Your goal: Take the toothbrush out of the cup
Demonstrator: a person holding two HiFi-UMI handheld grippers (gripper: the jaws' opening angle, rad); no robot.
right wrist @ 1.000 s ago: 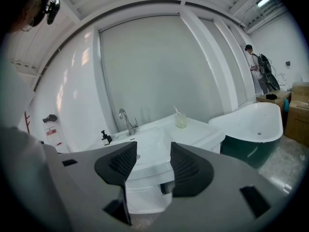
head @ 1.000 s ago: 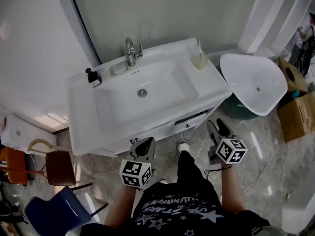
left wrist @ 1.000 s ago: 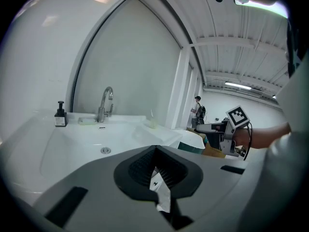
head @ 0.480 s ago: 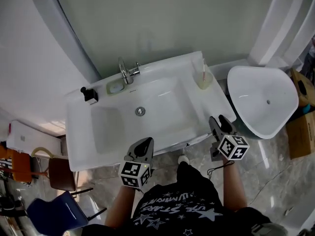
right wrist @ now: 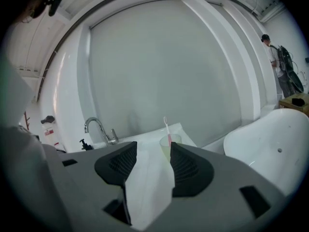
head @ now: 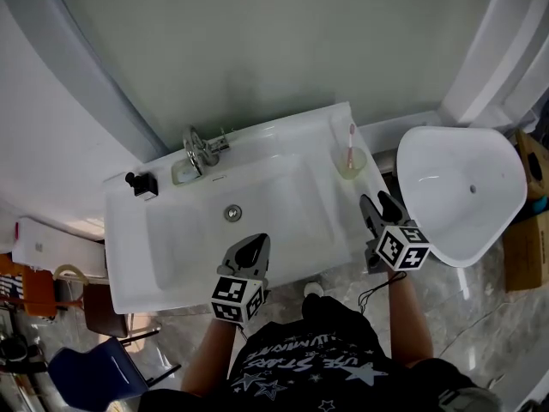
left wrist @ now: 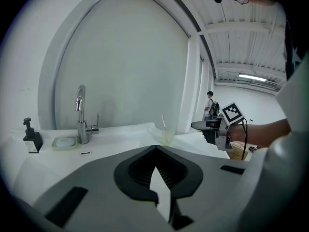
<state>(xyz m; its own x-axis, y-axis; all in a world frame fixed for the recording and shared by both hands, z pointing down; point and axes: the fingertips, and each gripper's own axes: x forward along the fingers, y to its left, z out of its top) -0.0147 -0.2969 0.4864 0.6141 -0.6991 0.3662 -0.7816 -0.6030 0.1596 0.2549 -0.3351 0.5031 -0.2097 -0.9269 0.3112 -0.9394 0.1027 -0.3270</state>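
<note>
A pink-handled toothbrush (head: 350, 142) stands in a clear cup (head: 351, 162) on the back right corner of the white sink top (head: 129, 256). My right gripper (head: 378, 205) is open and empty, just off the sink's right front corner and short of the cup. Seen from the right gripper, the cup (right wrist: 167, 147) and toothbrush (right wrist: 167, 128) lie ahead between the spread fingers (right wrist: 190, 167). My left gripper (head: 250, 249) is shut and empty over the sink's front edge. From the left gripper (left wrist: 155, 151), the cup (left wrist: 167, 137) is far ahead on the right.
A chrome faucet (head: 201, 144), a soap dish (head: 183, 172) and a black-topped dispenser (head: 141, 184) line the back of the sink. A white freestanding tub (head: 463, 191) stands right of the sink. A chair (head: 90, 372) and boxes are on the floor at left.
The person has stepped up to the sink. Both grippers have moved forward, the left over the front edge and the right closer to the cup.
</note>
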